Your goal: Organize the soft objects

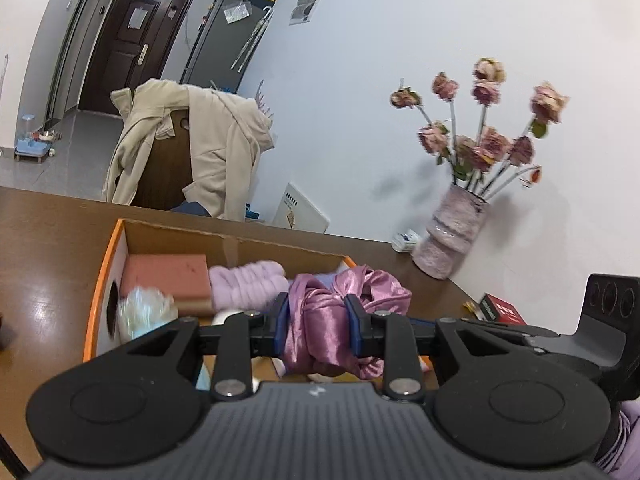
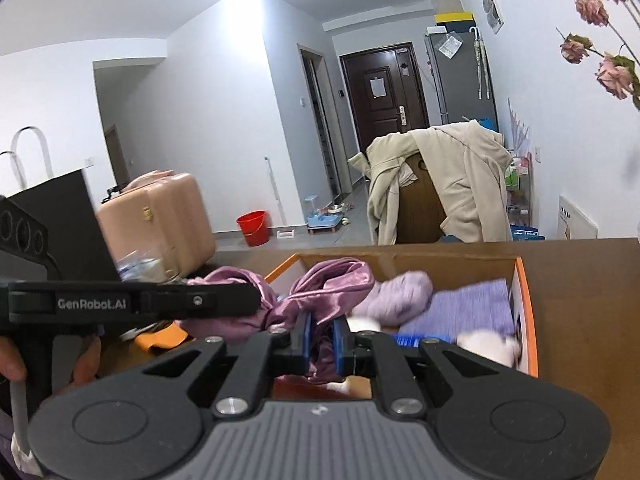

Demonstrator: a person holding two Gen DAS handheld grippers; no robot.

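Both grippers hold one pink satin cloth (image 1: 320, 316) above an orange-edged cardboard box (image 1: 100, 280). My left gripper (image 1: 318, 328) is shut on a thick bunch of the cloth. My right gripper (image 2: 322, 344) is shut on a thin fold of the same pink satin cloth (image 2: 332, 284), and the left gripper's body (image 2: 132, 302) shows at its left. Inside the box lie a pink sponge block (image 1: 168, 272), a fluffy lilac item (image 1: 248, 280), a shiny pale-blue bundle (image 1: 146, 312) and a folded lilac towel (image 2: 460, 308).
The box (image 2: 524, 300) stands on a brown wooden table (image 1: 44, 240). A pink vase of dried roses (image 1: 452, 236) and a red box (image 1: 502, 310) sit at the table's right by the wall. Behind the table is a chair draped with a beige coat (image 2: 448, 184).
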